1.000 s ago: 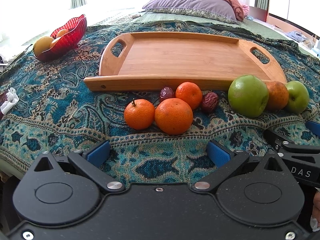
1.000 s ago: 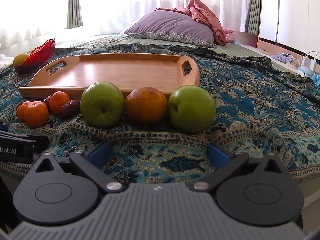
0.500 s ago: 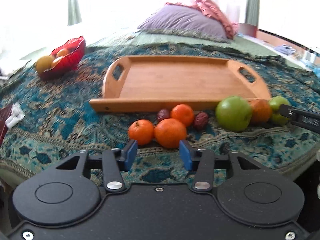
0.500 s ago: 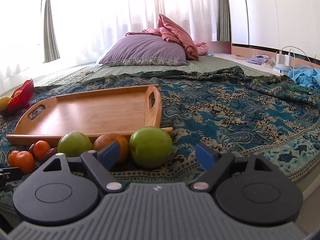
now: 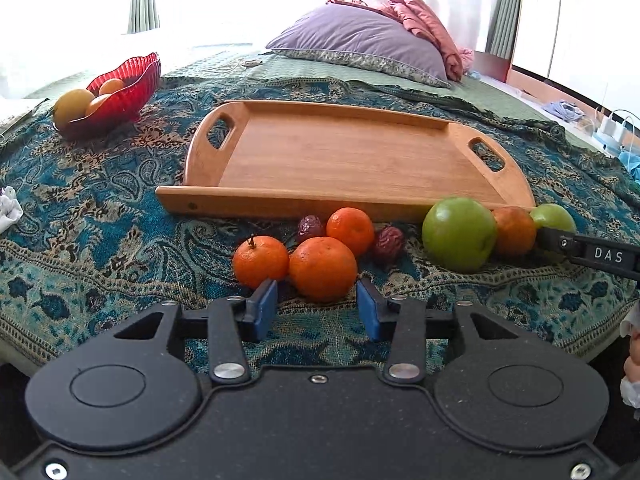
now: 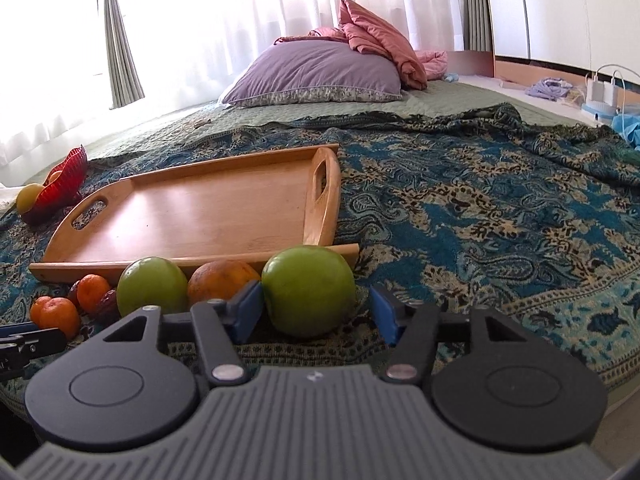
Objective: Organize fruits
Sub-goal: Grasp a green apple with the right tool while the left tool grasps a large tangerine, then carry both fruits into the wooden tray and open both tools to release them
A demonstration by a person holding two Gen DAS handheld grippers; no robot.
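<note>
Nearest first: our right gripper [image 6: 316, 312] has the green apple [image 6: 309, 291] sitting between its blue pads. The jaws have just been closing. The left pad looks to be touching or almost touching the apple's side, but there is a visible gap at the right pad, so it is not clamped yet.

Our left gripper [image 5: 316, 308] has narrowed too. Its jaws are open and empty, and the big orange [image 5: 322, 269] lies just ahead of the tips, lined up with the gap.

Landmark is the wooden tray [image 5: 344, 156]. All the loose fruit sits in a row against its near edge: three oranges and two dates [image 5: 389, 241] towards its left-centre, then a second green apple [image 5: 459, 233], a dull orange fruit [image 5: 514, 230] and our target apple at the tray's right corner.

Both fruits are round, so there is no long axis to worry about. The right hand is nearer a grip. The tray is bare and lies directly beyond both grippers.

Far left of the tray is a red bowl [image 5: 124, 88] with fruit in it.
</note>
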